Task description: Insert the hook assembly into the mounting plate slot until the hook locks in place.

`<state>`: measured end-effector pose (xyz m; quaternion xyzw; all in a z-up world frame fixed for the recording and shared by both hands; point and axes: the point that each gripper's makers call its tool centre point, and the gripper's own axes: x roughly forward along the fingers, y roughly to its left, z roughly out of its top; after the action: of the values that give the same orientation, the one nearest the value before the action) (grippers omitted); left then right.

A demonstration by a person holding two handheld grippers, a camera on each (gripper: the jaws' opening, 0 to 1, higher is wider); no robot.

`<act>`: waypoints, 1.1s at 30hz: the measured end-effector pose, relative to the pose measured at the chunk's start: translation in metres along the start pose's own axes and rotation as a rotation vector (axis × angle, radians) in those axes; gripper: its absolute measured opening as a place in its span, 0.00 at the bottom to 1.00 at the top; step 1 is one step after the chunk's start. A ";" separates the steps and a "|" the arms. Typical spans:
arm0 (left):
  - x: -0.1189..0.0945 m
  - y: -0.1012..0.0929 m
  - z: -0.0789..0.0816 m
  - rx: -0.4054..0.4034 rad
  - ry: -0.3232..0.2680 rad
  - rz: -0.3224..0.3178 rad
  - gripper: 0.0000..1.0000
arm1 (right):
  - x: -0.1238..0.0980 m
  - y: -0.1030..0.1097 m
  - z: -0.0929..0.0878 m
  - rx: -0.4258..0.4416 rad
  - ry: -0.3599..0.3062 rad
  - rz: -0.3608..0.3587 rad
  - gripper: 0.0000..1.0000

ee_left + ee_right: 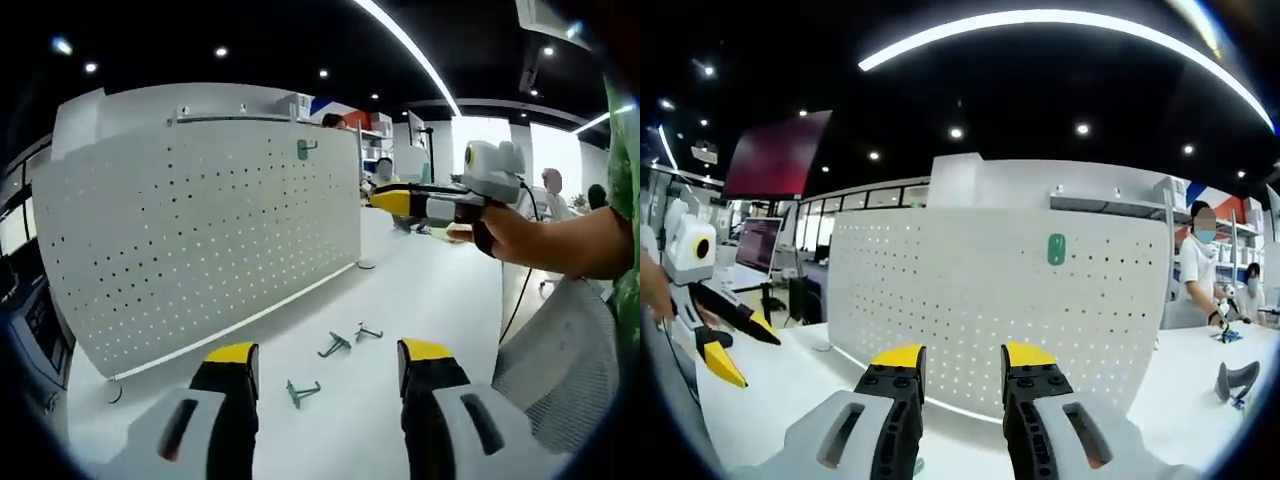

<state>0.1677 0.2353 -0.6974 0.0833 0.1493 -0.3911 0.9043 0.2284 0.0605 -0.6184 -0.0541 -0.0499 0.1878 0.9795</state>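
A white pegboard mounting plate (200,240) stands upright on the white table (420,290), with one green hook (305,149) hanging near its top right. Three loose green hooks (334,345) lie flat on the table in front of it. My left gripper (330,360) hovers just short of them, open and holding nothing. My right gripper (385,200) comes in from the right, held in a hand, well above the table. In the right gripper view the pegboard (990,310) with its green hook (1056,249) faces my open, unladen right gripper (963,360); the left gripper (745,350) is at far left, jaws apart.
A grey mesh chair back (560,360) stands close at the lower right. A person (1195,270) works at a bench beyond the pegboard's right end. A small grey object (1237,380) rests on the table near there. Monitors (758,245) stand at the far left.
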 end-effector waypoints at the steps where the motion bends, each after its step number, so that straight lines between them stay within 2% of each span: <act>1: 0.001 0.001 -0.002 -0.001 0.006 0.001 0.56 | 0.000 0.000 0.000 0.000 0.000 0.000 0.30; 11: 0.022 0.013 -0.033 -0.017 0.095 0.009 0.52 | 0.000 0.005 -0.003 0.000 0.012 0.012 0.29; 20: 0.040 0.021 -0.054 -0.058 0.148 0.005 0.51 | -0.003 0.007 -0.011 0.010 0.043 0.037 0.29; 33: 0.060 0.027 -0.076 -0.056 0.216 0.002 0.48 | -0.004 0.018 -0.030 0.033 0.134 0.111 0.29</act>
<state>0.2106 0.2330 -0.7884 0.0995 0.2566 -0.3747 0.8853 0.2219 0.0727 -0.6505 -0.0530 0.0217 0.2387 0.9694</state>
